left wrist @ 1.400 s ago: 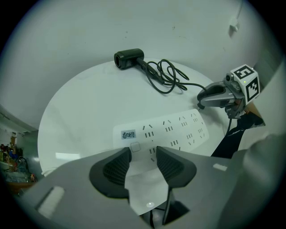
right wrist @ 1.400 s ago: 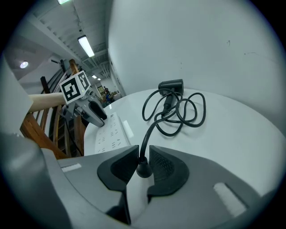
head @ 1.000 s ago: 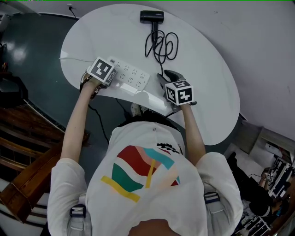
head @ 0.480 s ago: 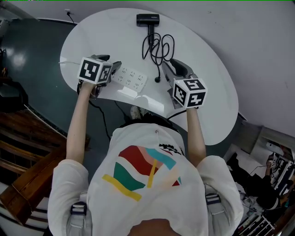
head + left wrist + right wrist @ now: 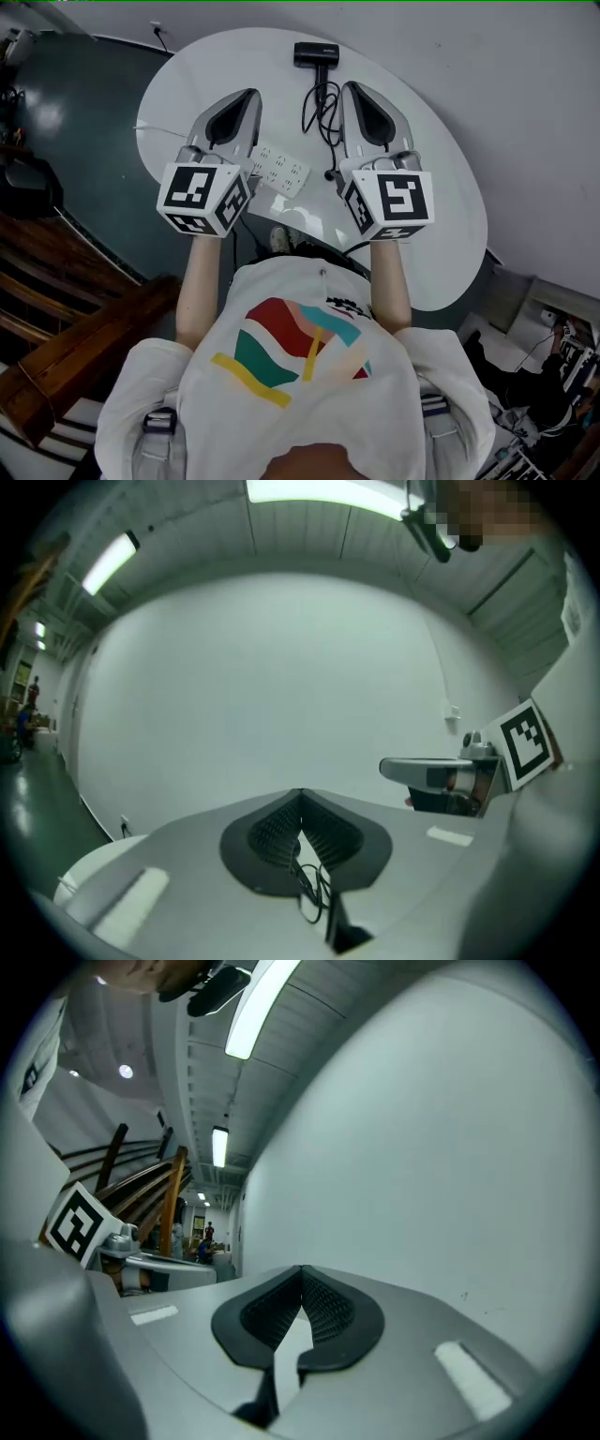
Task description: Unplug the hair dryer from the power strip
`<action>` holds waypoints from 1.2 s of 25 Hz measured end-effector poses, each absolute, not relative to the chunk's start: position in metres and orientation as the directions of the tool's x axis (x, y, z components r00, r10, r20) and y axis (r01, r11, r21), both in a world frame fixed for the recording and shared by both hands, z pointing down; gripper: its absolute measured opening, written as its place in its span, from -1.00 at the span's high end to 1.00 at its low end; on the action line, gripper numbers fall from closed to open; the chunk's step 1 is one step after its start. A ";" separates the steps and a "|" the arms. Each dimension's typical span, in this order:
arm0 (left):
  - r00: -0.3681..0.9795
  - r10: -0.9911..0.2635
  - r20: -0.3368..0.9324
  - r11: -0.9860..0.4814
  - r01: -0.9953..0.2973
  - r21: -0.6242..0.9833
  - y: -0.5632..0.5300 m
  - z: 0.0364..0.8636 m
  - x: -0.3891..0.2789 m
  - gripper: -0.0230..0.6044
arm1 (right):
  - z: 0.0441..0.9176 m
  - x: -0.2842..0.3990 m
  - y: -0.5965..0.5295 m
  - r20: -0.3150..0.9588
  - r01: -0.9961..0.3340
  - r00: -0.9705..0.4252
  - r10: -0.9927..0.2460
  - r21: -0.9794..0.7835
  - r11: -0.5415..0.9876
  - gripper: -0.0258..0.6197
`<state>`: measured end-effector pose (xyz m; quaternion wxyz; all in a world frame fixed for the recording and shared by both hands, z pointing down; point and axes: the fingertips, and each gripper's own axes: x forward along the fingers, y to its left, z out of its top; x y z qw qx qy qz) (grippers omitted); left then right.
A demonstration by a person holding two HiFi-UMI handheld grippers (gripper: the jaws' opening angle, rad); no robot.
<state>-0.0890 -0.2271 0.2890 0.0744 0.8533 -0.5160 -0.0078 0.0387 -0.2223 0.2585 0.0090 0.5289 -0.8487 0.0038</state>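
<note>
Now black hair dryer (image 5: 316, 54), cord looped, plug (image 5: 330, 174) free beside power strip (image 5: 279, 169) — left gripper (image 5: 249, 96), right gripper (image 5: 351, 89), fingers (image 5: 230, 120) closed, empty.

Your left gripper (image 5: 249, 96) covers the left end of the power strip (image 5: 283, 171), and your right gripper (image 5: 351, 89) hides the right side of the cord (image 5: 322, 105) loops. Your arms and chest block the near edge of the tabletop (image 5: 450, 197). The strip's sockets are too small to tell apart.

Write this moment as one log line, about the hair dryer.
left gripper: shut, empty | right gripper: shut, empty | plug: out, lying beside power strip | hair dryer: on table
</note>
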 end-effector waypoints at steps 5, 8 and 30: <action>0.344 -0.933 -0.108 -0.353 -0.932 0.079 -0.192 0.277 -0.102 0.93 | 0.266 0.018 -0.207 0.035 -0.873 -0.485 -0.874 0.044 0.486 0.88; 0.281 -0.953 -0.111 -0.290 -0.953 0.082 -0.187 0.284 -0.114 0.93 | 0.276 0.008 -0.201 0.043 -0.861 -0.505 -0.862 0.034 0.507 0.88; 0.222 -0.970 -0.102 -0.218 -0.975 -0.053 -0.168 0.279 -0.120 0.91 | 0.300 -0.013 -0.190 0.092 -0.828 -0.550 -0.830 0.071 0.556 0.88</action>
